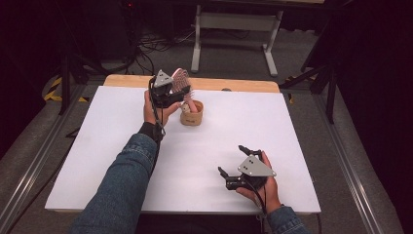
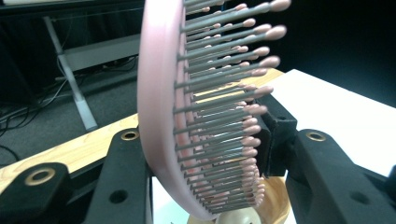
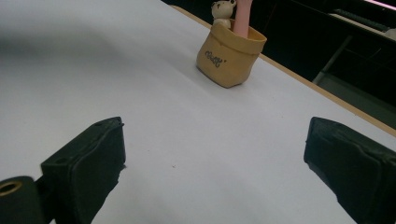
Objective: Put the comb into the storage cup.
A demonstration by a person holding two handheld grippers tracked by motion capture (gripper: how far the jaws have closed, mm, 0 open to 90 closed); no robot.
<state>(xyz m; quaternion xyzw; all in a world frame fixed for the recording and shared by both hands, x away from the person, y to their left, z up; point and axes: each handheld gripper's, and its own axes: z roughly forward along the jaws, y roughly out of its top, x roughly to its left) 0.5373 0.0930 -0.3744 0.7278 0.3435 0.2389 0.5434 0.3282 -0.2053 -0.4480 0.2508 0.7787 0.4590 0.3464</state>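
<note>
Bright white table (image 1: pixel 97 161), dark surroundings; close bristles (image 2: pixel 219 116) perhaps slightly soft

A big white board (image 1: pixel 97 161) lies flat on the worktop (image 1: pixel 234 84), and a strip of light wood shows along the far edge. Behind it, on the grey floor (image 1: pixel 229 61), stands a white metal frame (image 1: pixel 236 22) with two legs. Black cables (image 1: pixel 146 51) lie in a tangle on the floor to the left of the frame. Yellow and black striped tape (image 1: pixel 54 89) is stuck to the floor at the far left. The room behind is dark.
</note>
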